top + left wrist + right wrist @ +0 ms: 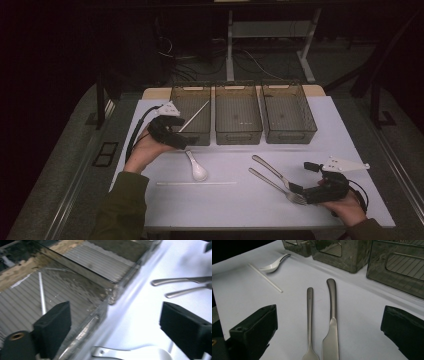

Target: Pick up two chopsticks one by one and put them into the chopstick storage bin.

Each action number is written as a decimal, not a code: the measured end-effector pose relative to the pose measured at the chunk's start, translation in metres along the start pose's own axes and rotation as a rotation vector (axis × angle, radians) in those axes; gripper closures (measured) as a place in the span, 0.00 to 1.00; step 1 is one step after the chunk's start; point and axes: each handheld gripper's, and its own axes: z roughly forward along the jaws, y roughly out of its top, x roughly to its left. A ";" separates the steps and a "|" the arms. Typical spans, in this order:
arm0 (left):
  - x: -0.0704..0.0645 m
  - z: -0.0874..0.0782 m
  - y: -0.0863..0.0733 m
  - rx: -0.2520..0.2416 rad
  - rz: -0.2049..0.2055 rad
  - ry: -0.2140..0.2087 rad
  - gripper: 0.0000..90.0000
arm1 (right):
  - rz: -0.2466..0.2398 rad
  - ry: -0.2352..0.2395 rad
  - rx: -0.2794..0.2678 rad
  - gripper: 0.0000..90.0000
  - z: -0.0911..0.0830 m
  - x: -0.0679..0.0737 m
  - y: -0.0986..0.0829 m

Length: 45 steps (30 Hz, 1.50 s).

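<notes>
Hovering wide open, the right gripper (300, 192) straddles the matte steel fork (309, 322) and steel table knife (332, 325), handles pointing away toward the smoky plastic bins (238, 120); the left gripper (186, 142), also open, is farther off.

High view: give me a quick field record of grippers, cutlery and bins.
left gripper: open, over the left bin's near end
right gripper: open, at the fork and knife
left bin: holds one white stick
fork: beside knife
white spoon: on table
second stick: near spoon
</notes>
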 end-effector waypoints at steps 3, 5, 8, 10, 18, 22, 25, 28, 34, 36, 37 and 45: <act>-0.010 -0.003 -0.009 -0.011 0.014 -0.021 0.03 | 0.004 -0.001 -0.002 0.01 0.000 0.000 0.000; -0.017 -0.004 -0.016 -0.022 0.024 -0.030 0.02 | 0.004 -0.003 -0.002 0.01 0.000 0.000 0.000; -0.027 -0.004 -0.026 -0.023 0.048 -0.039 0.01 | 0.002 -0.002 -0.002 0.01 0.000 0.000 0.000; -0.034 -0.004 -0.032 -0.025 0.055 -0.049 0.01 | 0.003 -0.003 -0.003 0.01 0.000 0.001 0.000; -0.052 -0.004 -0.061 0.007 0.118 -0.076 0.18 | 0.004 -0.004 -0.002 0.01 0.000 0.000 0.000; -0.053 -0.006 -0.076 0.029 0.139 -0.090 0.38 | 0.003 -0.003 -0.002 0.01 -0.001 0.001 0.000; -0.052 -0.006 -0.083 0.050 0.152 -0.104 0.53 | 0.001 -0.004 -0.003 0.01 0.000 0.001 0.000; -0.050 -0.003 -0.087 0.067 0.152 -0.134 0.62 | 0.002 -0.005 0.000 0.01 -0.001 0.001 0.000; -0.048 0.005 -0.094 0.126 0.152 -0.162 0.72 | 0.003 -0.009 -0.001 0.01 -0.001 0.001 0.000; -0.048 0.007 -0.095 0.136 0.155 -0.170 0.74 | 0.001 -0.008 -0.001 0.01 -0.001 0.001 0.000; -0.048 0.008 -0.096 0.141 0.157 -0.174 0.75 | 0.001 -0.008 -0.001 0.01 -0.001 0.001 -0.001; -0.046 0.017 -0.101 0.206 0.180 -0.193 0.80 | 0.001 -0.007 0.000 0.01 -0.001 0.001 -0.001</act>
